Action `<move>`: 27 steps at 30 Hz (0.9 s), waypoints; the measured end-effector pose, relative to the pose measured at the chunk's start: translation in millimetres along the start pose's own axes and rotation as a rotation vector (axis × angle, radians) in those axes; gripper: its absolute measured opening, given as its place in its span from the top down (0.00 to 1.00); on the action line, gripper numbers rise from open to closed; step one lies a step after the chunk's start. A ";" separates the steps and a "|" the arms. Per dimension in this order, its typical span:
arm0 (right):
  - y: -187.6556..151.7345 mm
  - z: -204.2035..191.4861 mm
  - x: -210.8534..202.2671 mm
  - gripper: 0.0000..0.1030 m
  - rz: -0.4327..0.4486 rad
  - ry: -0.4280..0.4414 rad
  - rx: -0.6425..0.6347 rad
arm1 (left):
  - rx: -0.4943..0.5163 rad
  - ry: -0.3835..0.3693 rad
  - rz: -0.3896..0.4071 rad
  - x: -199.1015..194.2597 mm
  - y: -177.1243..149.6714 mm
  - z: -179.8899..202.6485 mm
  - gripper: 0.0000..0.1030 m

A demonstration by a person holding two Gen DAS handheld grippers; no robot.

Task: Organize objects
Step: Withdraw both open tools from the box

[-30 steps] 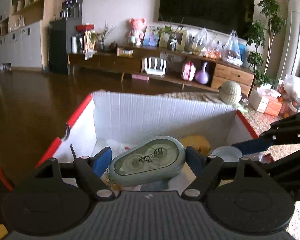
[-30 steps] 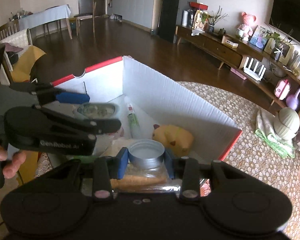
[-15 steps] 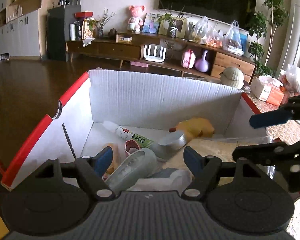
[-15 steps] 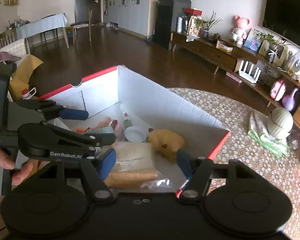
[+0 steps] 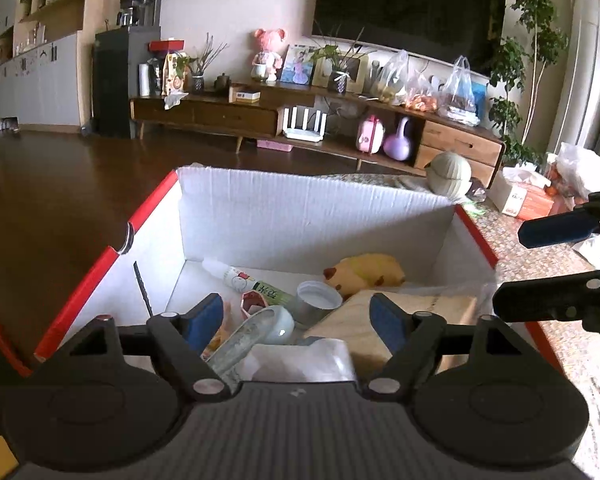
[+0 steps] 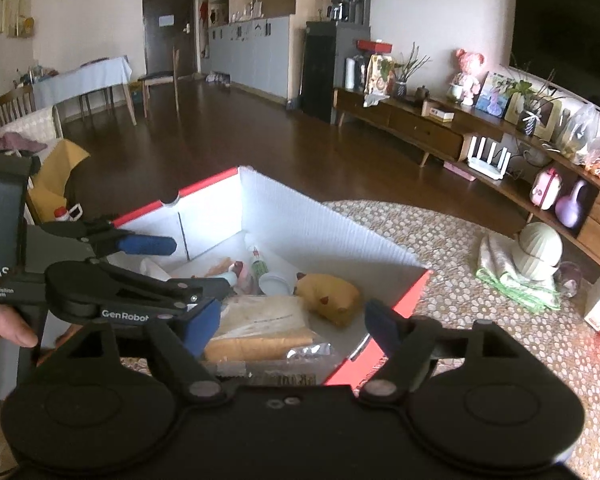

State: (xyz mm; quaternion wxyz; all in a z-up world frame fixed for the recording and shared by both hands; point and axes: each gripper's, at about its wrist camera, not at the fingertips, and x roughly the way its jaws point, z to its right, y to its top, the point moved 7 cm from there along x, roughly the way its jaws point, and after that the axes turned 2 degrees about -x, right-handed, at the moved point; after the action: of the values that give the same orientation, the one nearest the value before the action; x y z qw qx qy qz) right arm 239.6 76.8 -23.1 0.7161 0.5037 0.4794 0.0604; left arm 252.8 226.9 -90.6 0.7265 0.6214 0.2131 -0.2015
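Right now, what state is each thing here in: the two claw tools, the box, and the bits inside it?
Left gripper: open, empty.
Right gripper: open, empty, jaws just widened.
Cardboard box: open-topped, partly filled.
Correction tape: lying in box.
Small jar: tipped over.
Yellow plush toy: lying down.

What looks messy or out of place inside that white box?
Nothing is spilled or broken. The box holds a loose jumble: a small jar tipped on its side, a glue tube lying flat, and a yellow plush toy slumped against the far wall.
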 end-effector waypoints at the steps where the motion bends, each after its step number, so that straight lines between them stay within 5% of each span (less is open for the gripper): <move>1: -0.2 0.4 -5.0 0.23 0.008 -0.005 0.004 | -0.002 -0.003 0.005 -2.9 0.5 1.2 0.20; 27: -46.9 19.9 -129.2 0.04 0.200 -0.058 0.132 | -0.067 0.018 0.057 -90.0 6.0 49.7 0.17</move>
State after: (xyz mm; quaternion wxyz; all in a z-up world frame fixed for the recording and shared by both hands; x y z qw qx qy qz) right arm 167.0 -32.8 21.9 0.6855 0.5966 0.4087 0.0853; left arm 184.5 181.1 -28.6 0.7505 0.6043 0.2086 -0.1676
